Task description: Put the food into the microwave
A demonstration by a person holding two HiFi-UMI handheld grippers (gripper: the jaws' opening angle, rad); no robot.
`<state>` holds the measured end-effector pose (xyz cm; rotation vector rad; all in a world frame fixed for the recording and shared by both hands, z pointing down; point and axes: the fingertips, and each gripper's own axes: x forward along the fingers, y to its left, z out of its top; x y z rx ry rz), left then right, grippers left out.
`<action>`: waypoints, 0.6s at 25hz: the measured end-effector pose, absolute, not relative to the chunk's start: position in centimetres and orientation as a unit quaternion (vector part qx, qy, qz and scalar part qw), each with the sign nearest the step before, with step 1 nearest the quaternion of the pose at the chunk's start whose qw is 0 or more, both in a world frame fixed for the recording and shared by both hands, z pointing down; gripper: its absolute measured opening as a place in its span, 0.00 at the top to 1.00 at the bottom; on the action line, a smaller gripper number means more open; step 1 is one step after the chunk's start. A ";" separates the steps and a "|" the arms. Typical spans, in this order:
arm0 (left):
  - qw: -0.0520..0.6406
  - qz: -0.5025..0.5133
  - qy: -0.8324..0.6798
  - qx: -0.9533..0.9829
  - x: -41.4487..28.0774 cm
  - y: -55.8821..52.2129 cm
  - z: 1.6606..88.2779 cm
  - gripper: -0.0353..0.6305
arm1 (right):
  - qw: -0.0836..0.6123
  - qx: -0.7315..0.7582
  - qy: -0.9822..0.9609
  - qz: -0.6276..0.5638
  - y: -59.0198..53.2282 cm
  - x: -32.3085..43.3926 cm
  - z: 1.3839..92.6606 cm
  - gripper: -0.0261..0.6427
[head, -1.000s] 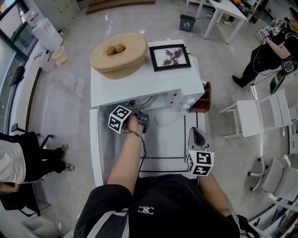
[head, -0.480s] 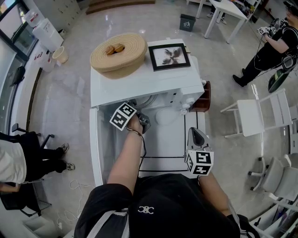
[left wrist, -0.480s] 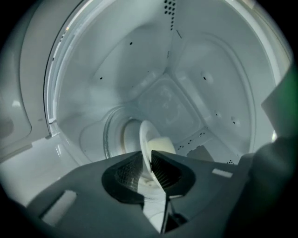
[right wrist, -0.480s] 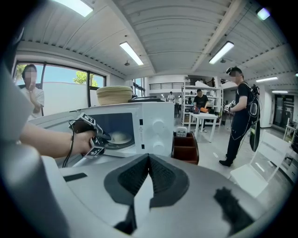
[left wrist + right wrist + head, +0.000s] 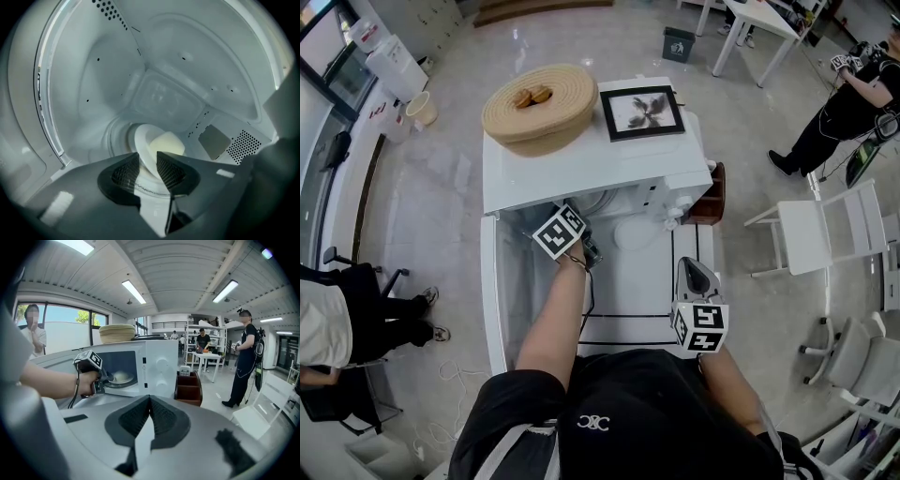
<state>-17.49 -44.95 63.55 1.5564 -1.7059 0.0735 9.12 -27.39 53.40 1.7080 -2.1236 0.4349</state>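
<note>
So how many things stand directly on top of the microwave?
2: a woven basket on its left side, a framed picture on its right side. None looks hidden.

Hardly anything could be read: the one clear mark was a small white emblem point(image 5: 593, 423) of two interlocked C-shapes on the person's black shirt point(image 5: 666, 412). The marker cube point(image 5: 559, 232) of the left tool point(image 5: 148, 161) and the one point(image 5: 702, 328) of the right tool point(image 5: 149, 401) bore only black-and-white square code patterns, with no letters or digits. Marks beside the control panel point(image 5: 161, 366) of the microwave point(image 5: 581, 169), the pale sign on the dark bin point(image 5: 678, 45) on the floor and the red print on the white dispenser point(image 5: 392, 64) were too small to read.
</note>
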 end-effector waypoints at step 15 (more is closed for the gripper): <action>0.339 0.126 -0.701 0.615 -18.8 -44.5 63.8 0.72 | 0.199 0.596 -0.766 0.136 -27.2 8.3 53.2 0.95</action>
